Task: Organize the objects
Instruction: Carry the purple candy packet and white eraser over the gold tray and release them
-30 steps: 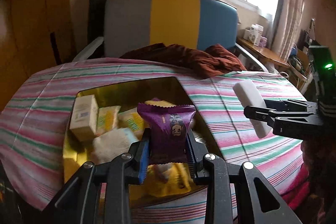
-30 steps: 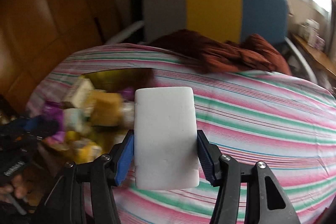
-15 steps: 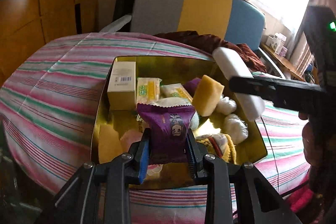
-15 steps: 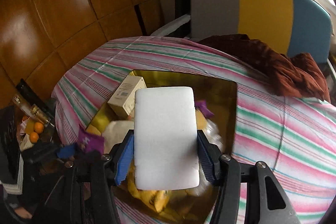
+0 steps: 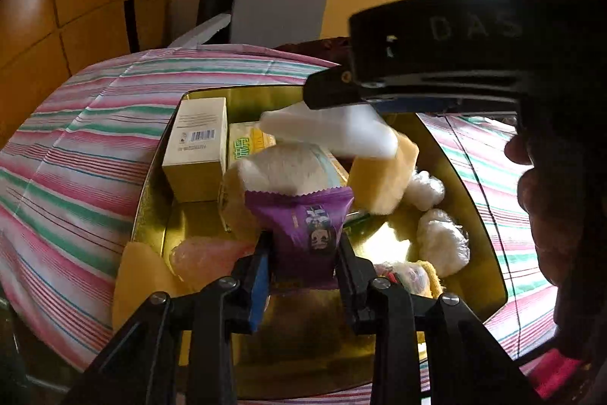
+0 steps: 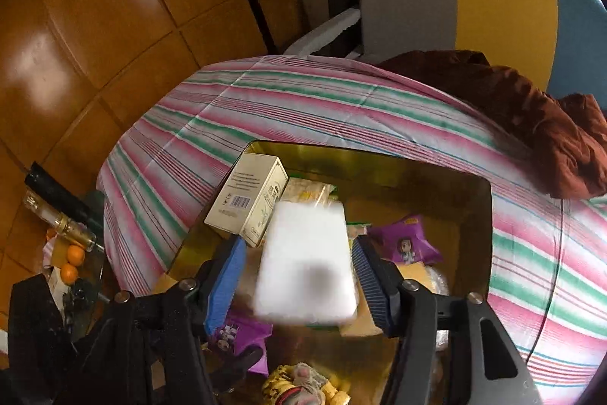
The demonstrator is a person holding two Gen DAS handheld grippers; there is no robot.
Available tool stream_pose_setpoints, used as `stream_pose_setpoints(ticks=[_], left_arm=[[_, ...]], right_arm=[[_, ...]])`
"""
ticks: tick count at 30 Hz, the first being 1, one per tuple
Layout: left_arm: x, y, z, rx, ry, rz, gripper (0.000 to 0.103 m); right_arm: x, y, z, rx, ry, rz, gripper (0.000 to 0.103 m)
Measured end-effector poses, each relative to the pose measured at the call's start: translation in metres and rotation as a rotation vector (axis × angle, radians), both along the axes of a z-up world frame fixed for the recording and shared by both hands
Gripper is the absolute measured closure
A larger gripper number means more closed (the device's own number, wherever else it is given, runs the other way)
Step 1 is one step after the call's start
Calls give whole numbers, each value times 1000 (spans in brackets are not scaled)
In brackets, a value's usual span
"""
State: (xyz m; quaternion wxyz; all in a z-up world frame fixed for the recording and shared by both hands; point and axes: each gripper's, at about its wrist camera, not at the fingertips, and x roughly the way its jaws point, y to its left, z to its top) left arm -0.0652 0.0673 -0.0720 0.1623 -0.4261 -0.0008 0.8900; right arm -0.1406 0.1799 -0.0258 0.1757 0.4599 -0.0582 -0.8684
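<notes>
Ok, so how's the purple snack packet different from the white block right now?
The purple packet is clamped in the left claw; the white block sits loose between the pads of the right claw, whose jaws have just been opening. The packet is a printed, crinkly wrapper; the block is plain and smooth. Both are above the gold tray.

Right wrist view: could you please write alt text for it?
The right gripper, jaws just opening, has a blurred white block loose between its pads, above a gold tray of snacks and a box on a striped tablecloth.
</notes>
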Motion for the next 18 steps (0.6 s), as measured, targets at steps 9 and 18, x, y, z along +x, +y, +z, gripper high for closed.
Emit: stream_pose_setpoints(ticks=[9,18], left_arm=[[10,0,4,-16,25,10,49],[26,-10,30,-22,111,45,37]], right_arm=[[19,17,-7,-2,2,-40,44],[51,26,-4,59,55,-98,44]])
